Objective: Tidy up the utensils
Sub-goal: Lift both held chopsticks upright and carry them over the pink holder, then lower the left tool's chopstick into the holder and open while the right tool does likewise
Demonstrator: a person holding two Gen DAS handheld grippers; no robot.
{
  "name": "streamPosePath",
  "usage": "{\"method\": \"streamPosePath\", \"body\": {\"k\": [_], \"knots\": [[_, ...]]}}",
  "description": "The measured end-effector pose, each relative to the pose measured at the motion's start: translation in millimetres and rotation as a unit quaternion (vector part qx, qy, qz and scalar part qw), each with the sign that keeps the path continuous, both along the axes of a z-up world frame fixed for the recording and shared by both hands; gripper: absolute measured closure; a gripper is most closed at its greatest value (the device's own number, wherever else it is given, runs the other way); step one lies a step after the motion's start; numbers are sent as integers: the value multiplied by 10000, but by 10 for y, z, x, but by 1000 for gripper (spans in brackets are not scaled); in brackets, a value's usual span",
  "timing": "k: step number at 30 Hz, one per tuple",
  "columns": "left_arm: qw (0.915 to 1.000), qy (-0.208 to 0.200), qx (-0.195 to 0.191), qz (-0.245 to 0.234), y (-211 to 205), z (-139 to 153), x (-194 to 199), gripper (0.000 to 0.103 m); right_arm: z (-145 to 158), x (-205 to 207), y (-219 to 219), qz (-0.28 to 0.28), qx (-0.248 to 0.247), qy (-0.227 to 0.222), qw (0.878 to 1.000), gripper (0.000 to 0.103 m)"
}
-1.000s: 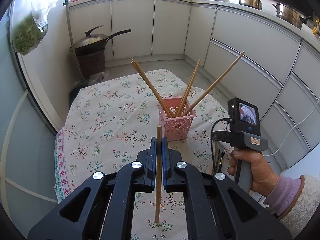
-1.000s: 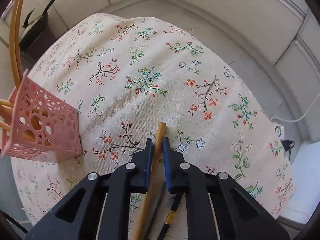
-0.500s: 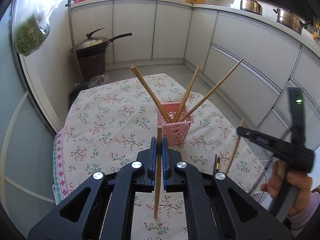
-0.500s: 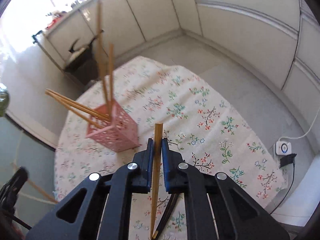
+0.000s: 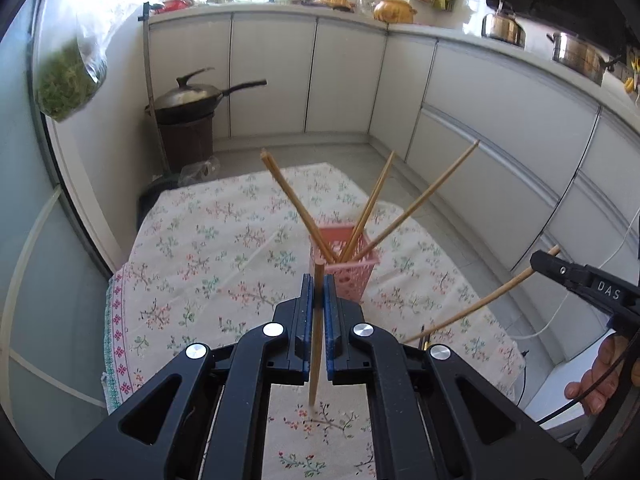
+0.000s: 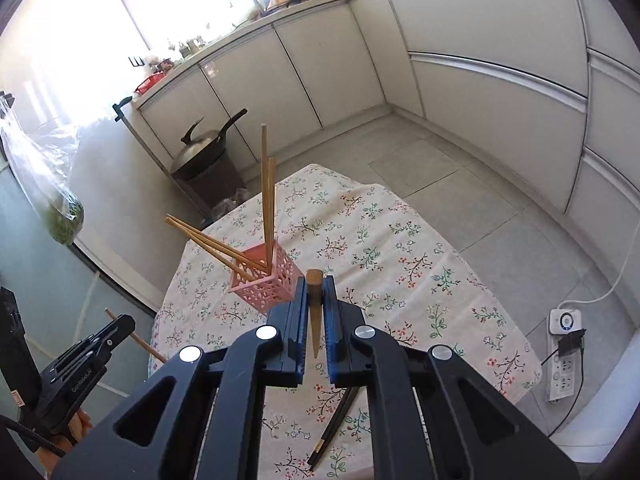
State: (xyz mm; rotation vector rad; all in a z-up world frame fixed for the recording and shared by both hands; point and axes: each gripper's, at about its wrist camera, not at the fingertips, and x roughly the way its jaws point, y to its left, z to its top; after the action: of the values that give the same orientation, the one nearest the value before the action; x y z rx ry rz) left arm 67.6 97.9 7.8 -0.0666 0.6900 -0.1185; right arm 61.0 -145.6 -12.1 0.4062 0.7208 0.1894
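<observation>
I see one chopstick [image 5: 316, 320] clamped upright between my left gripper's [image 5: 319, 292] closed jaws, its top poking above the fingertips. A second chopstick [image 6: 315, 312] is pinched the same way in my right gripper [image 6: 314, 292], jaws closed on it. Both hang above the floral tablecloth [image 6: 400, 248]. Beyond them stands the pink basket [image 6: 266, 284] with four chopsticks fanning out. A dark pair [image 6: 334, 428] lies on the cloth below my right gripper.
</observation>
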Motion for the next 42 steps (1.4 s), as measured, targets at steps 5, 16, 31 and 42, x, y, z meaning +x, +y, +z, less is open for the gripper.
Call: {"method": "streamPosePath", "body": {"k": [5, 16, 31, 42], "knots": [[9972, -683, -268, 126, 80, 428, -95, 99, 260, -84, -10, 87, 148, -364, 9992, 96], [9872, -1372, -731, 363, 157, 1100, 205, 99, 752, -243, -150, 208, 697, -908, 9932, 95], [9845, -658, -1336, 922, 125, 581, 1109, 90, 602, 4, -265, 221, 867, -529, 9946, 95], [9704, -878, -1620, 1558, 537, 680, 805, 59, 759, 34, -239, 121, 997, -686, 9926, 95]]}}
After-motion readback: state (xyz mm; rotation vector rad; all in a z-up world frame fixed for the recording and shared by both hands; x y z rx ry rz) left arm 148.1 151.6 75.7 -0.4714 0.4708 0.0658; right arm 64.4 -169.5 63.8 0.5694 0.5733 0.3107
